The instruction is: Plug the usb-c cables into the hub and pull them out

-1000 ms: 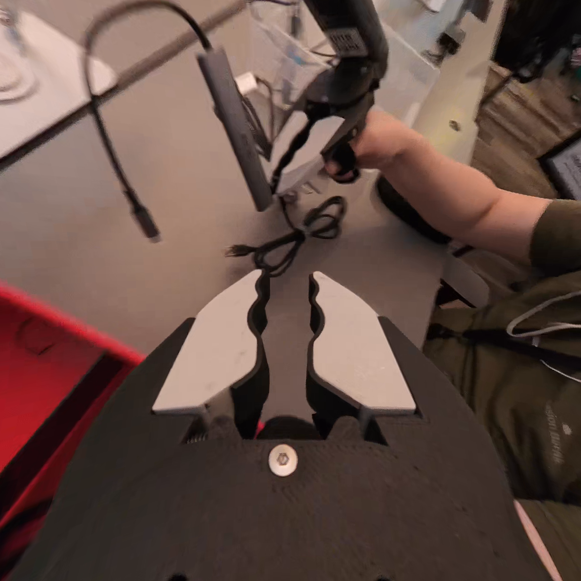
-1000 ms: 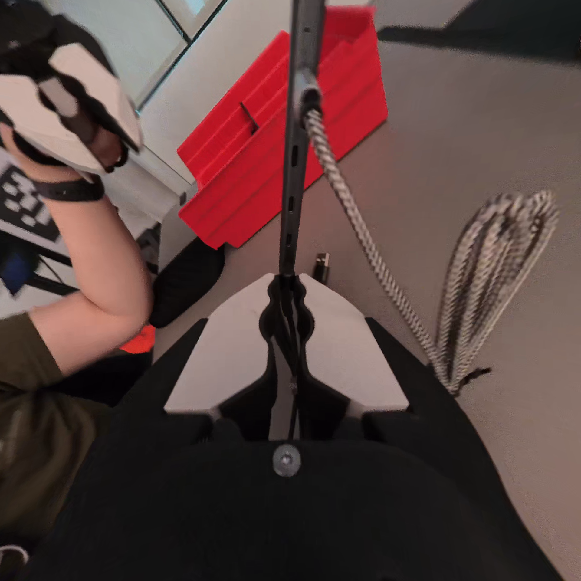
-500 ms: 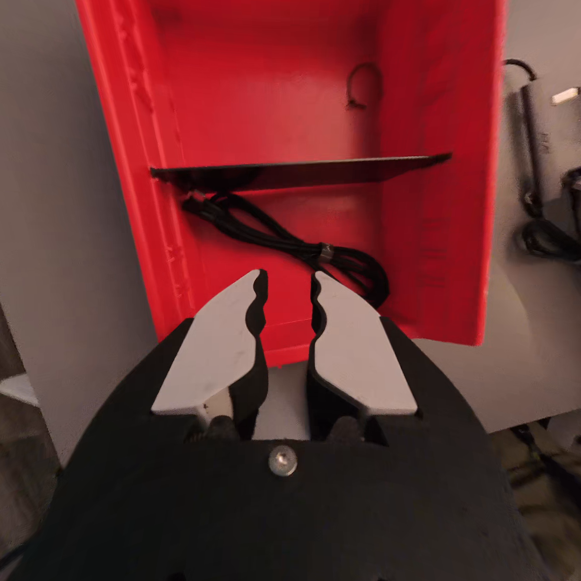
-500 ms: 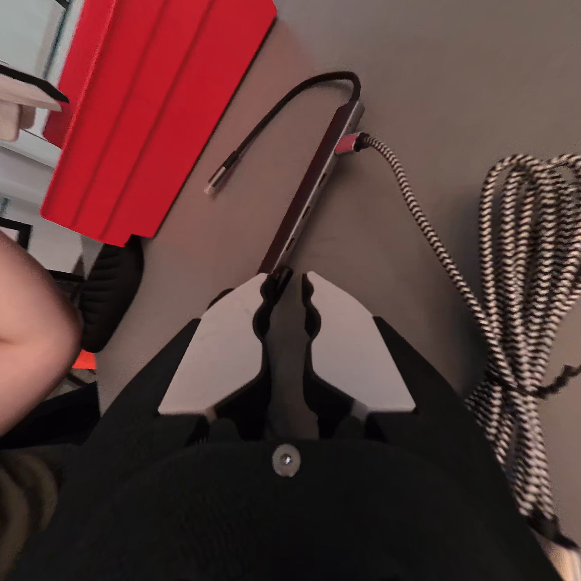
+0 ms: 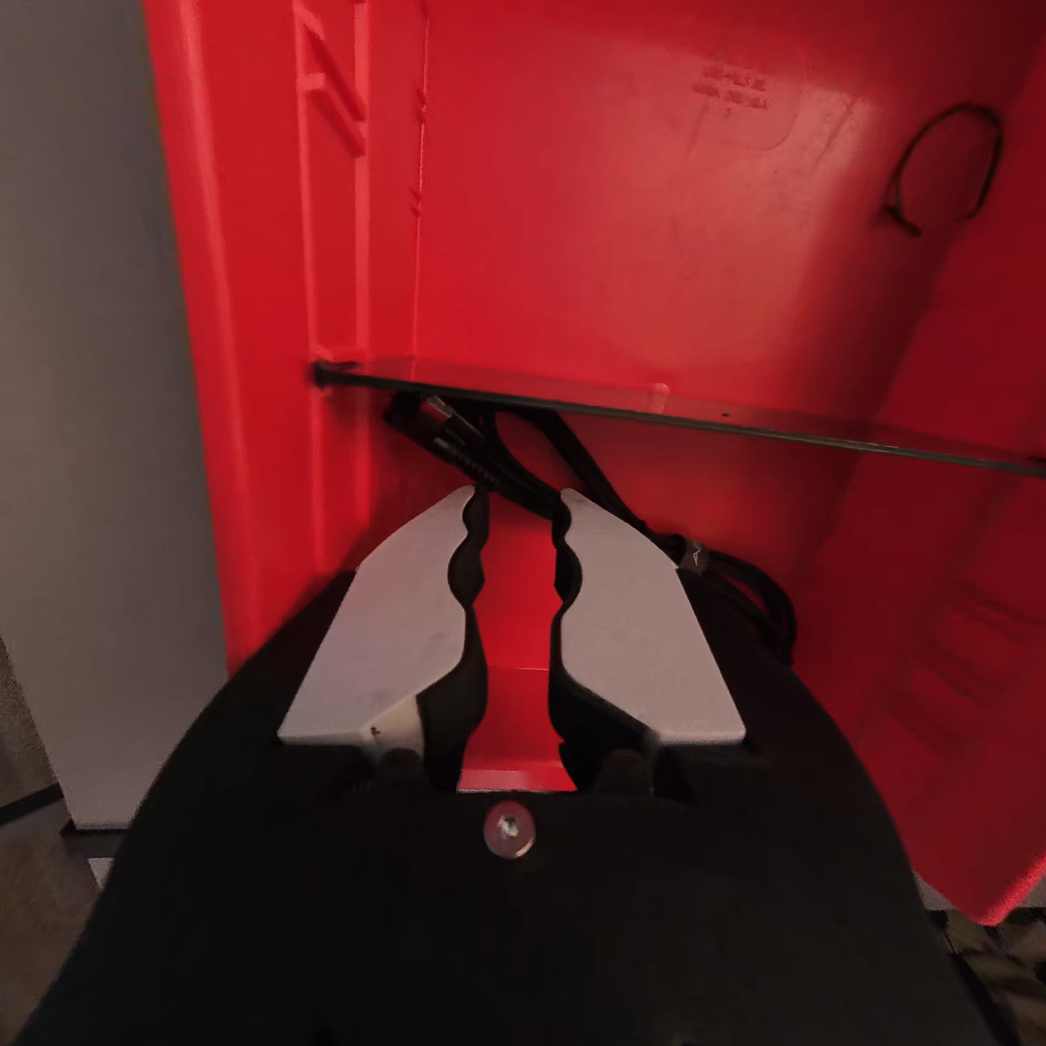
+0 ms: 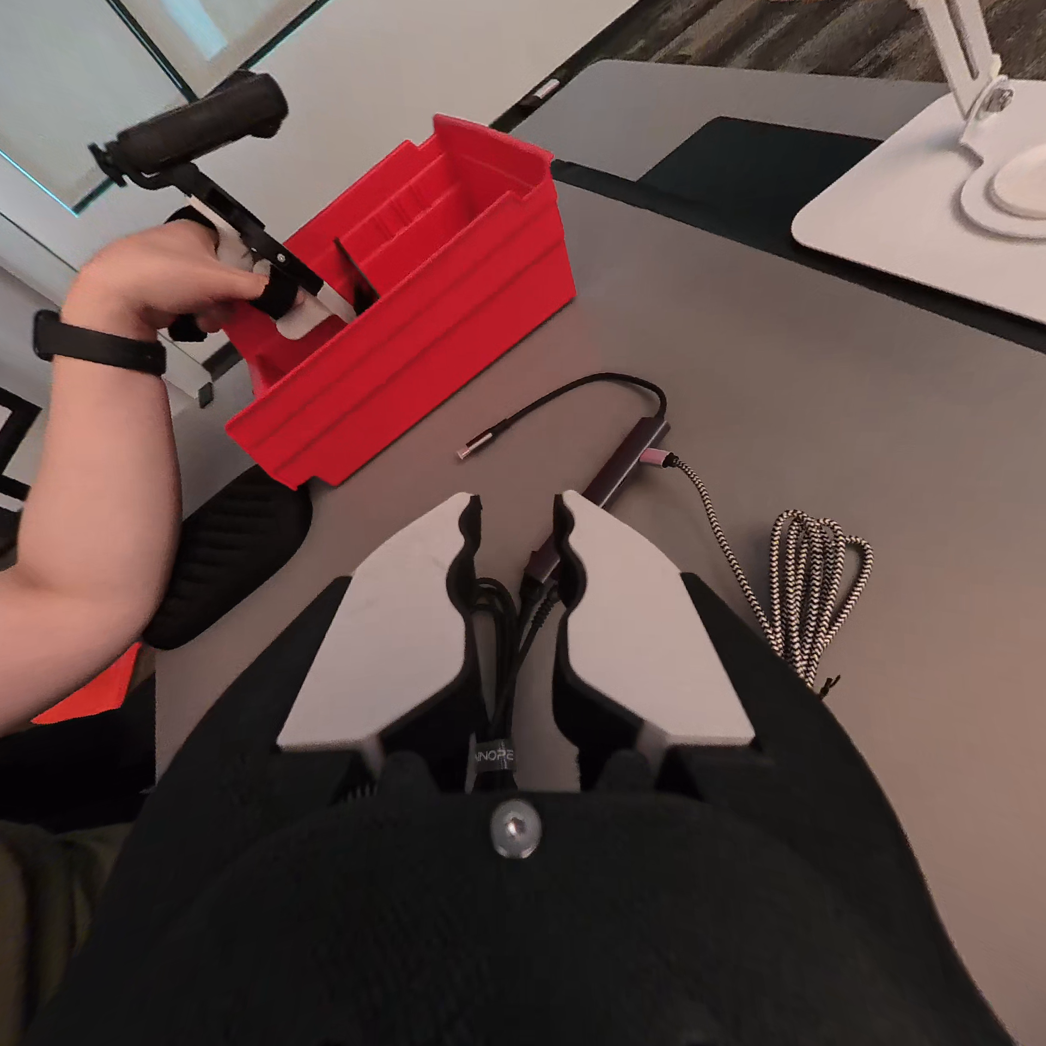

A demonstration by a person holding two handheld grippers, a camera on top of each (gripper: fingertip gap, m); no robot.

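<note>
My left gripper [image 5: 518,498] is open inside the red bin [image 5: 362,238]. It hangs just over a bundled black cable [image 5: 730,577] whose plugs [image 5: 447,436] lie against the black divider [image 5: 679,419]. In the right wrist view the slim grey hub [image 6: 628,458] lies flat on the grey table. A striped braided cable [image 6: 719,543] is plugged into its side. The hub's own short lead [image 6: 566,390] curls to the left. My right gripper [image 6: 518,501] is open above the hub's near end, where another black cable bundle [image 6: 498,651] lies between the fingers, its plug at the hub's end.
The red bin [image 6: 430,339] stands left of the hub, with the left gripper [image 6: 305,317] dipped into it. The braided cable's coil [image 6: 809,571] lies to the right. A white stand base [image 6: 917,215] and a dark mat [image 6: 753,164] are at the back. A small black tie [image 5: 934,164] lies in the bin's far compartment. The gap from one gripper's tips to the other's is roughly 40 cm. The hub's own short lead [image 6: 566,390] sits 20 cm or so from the ends of my right fingers.
My right gripper has opened, let the hub down onto the table and drawn back. My left gripper has swung to the red bin and dropped into it over the black cable.
</note>
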